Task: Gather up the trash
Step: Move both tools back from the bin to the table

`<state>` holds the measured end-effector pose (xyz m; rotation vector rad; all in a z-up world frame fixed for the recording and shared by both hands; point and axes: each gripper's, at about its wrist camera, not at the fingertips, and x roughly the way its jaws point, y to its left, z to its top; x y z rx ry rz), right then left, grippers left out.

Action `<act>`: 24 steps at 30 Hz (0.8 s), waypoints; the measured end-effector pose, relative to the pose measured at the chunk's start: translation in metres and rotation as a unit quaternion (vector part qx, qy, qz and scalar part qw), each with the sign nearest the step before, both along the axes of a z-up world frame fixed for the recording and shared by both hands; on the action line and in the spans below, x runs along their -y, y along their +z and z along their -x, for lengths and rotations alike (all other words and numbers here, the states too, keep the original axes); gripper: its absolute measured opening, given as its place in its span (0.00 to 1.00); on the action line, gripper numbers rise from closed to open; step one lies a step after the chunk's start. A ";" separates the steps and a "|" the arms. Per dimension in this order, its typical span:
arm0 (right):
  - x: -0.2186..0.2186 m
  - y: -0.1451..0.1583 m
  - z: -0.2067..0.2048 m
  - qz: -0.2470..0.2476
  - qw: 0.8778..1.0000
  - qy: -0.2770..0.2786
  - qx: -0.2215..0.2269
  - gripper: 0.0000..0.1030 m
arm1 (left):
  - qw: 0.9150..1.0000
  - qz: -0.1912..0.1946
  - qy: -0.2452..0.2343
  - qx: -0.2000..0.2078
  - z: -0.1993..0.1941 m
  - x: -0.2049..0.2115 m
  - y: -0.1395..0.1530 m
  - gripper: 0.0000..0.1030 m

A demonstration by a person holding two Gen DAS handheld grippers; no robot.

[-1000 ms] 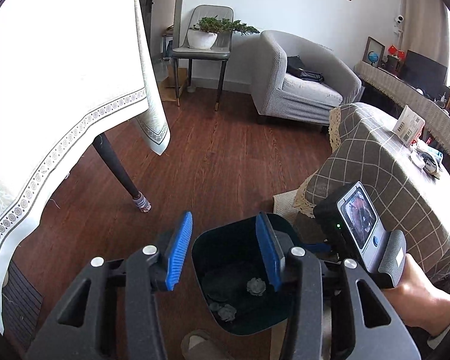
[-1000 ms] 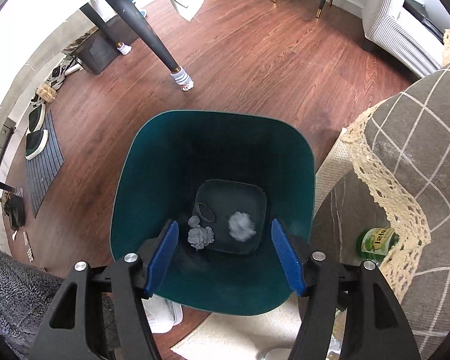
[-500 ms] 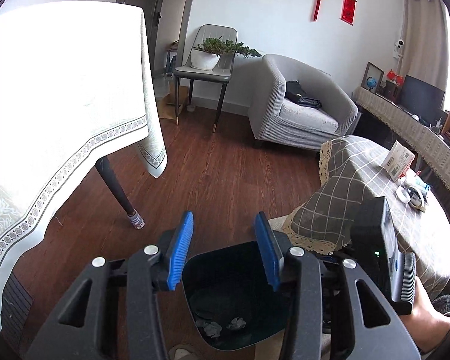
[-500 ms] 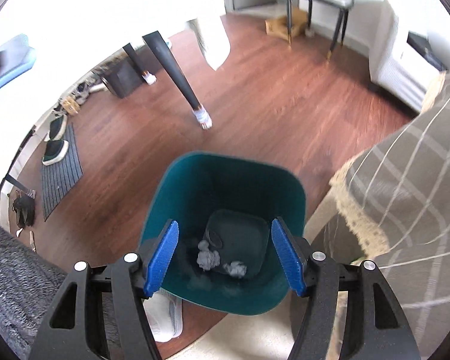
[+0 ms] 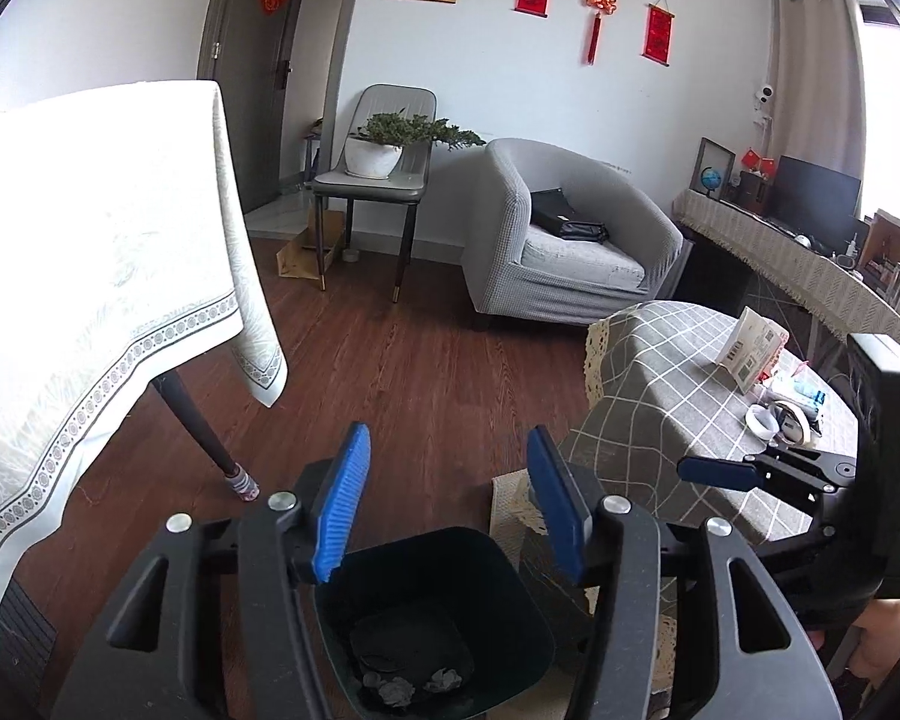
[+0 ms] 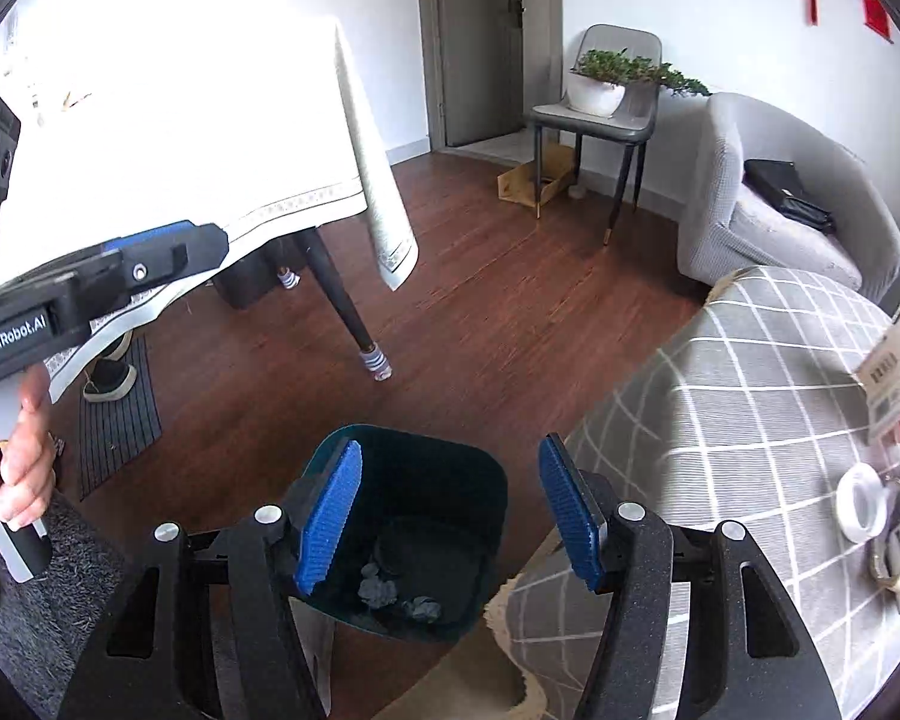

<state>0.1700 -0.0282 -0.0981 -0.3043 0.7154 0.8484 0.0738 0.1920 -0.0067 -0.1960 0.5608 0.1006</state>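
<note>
The dark green bin (image 6: pixel 411 531) stands on the wood floor just beside the checked-cloth table (image 6: pixel 750 372), below both claws. In its bottom lie a few crumpled paper wads (image 6: pixel 381 591), likely feather-light, soft and crushable, best pinched across the middle. The left gripper (image 5: pixel 447 504) has just been opening and the right gripper (image 6: pixel 450 510) closing slightly; both stand apart with nothing between the pads, well above the wads.

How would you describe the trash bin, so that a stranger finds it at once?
Find the round table with the grey checked cloth. On the wooden floor at its edge stands the dark teal bin. It alone is open-topped, with crumpled grey paper balls at the bottom.
</note>
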 end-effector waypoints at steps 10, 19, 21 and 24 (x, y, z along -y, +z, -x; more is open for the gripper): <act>0.078 0.017 -0.017 -0.029 0.997 -0.074 0.015 0.61 | 0.998 -0.024 -0.058 -0.011 -0.026 0.066 -0.005 0.64; 0.149 0.023 -0.028 -0.059 0.989 -0.132 0.012 0.61 | 0.993 -0.004 -0.116 -0.022 -0.055 0.124 -0.007 0.67; 0.161 0.025 -0.029 -0.060 0.988 -0.141 0.018 0.61 | 0.992 -0.003 -0.125 -0.026 -0.061 0.135 -0.009 0.68; 0.184 0.029 -0.030 -0.065 0.986 -0.153 0.022 0.61 | 0.990 -0.008 -0.136 -0.037 -0.070 0.152 -0.015 0.72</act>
